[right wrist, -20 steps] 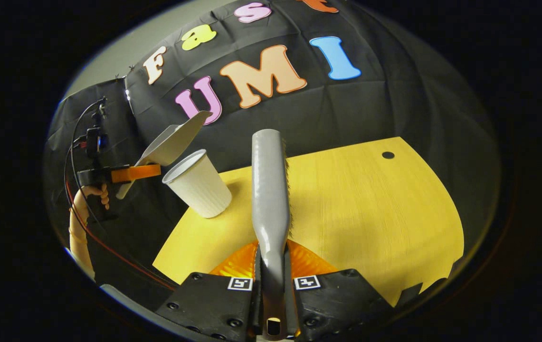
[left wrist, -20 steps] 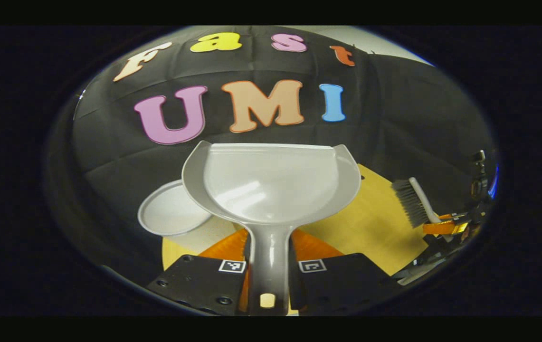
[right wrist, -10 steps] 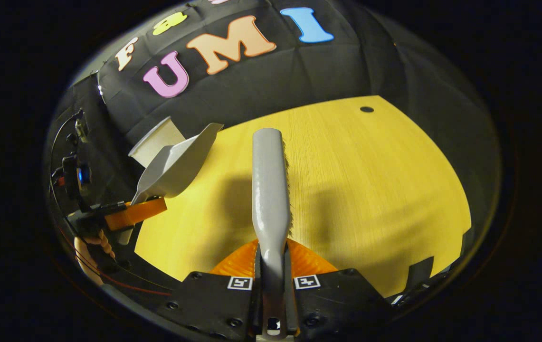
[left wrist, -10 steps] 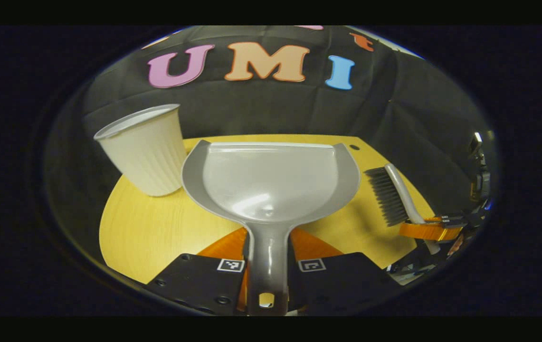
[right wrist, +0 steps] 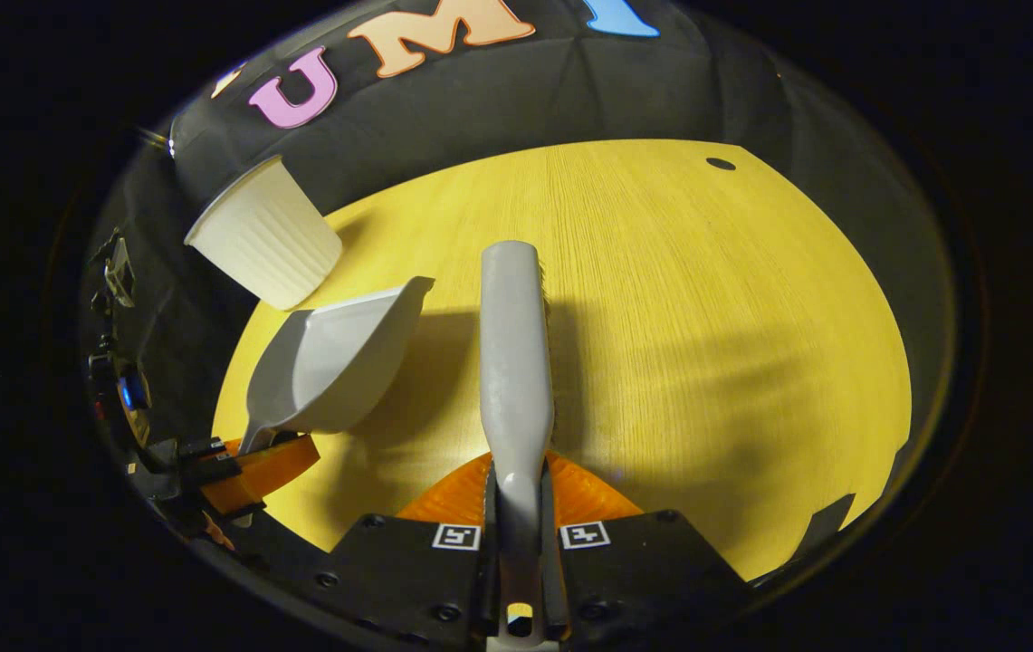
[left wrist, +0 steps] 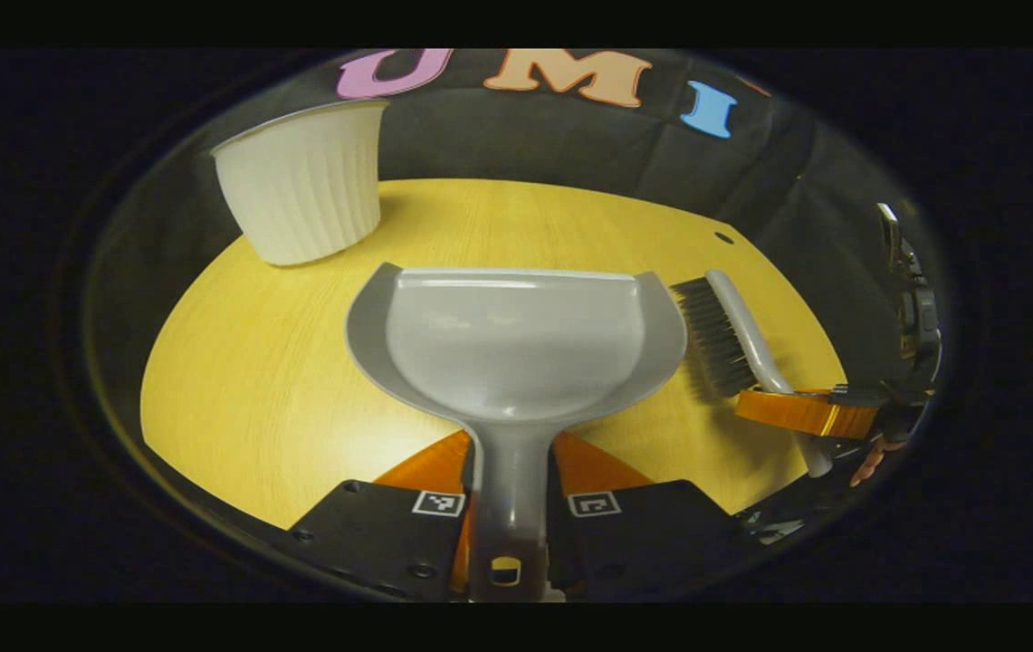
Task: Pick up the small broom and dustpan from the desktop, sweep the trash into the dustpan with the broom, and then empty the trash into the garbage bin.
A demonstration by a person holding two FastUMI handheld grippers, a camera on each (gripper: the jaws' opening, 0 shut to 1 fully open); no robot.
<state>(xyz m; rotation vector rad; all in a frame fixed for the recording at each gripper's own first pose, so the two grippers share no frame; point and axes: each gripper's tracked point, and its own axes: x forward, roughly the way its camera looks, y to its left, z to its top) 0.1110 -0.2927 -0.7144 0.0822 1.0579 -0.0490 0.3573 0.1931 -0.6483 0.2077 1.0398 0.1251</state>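
Note:
In the left gripper view my left gripper (left wrist: 512,464) is shut on the handle of the grey dustpan (left wrist: 516,340), which sits level and low over the yellow table with nothing in its scoop. My right gripper (right wrist: 519,484) is shut on the handle of the small grey broom (right wrist: 513,353), bristles down over the table. The white ribbed cup that serves as the bin (left wrist: 303,190) stands upright at the table's far left. The broom (left wrist: 726,330) hangs just right of the dustpan, held by the right gripper (left wrist: 801,412). In the right gripper view the dustpan (right wrist: 335,362) is left of the broom, with the bin (right wrist: 263,235) behind it.
The yellow table (right wrist: 706,344) has a small dark hole (right wrist: 721,164) near its far right corner. Black cloth walls close the booth behind and at the sides. A hand (left wrist: 869,457) shows behind the right gripper at the table's right edge.
Both grippers have tipped down and come lower over the table. The dustpan has moved away from above the bin, back toward the table's middle, and the broom has come closer beside it.

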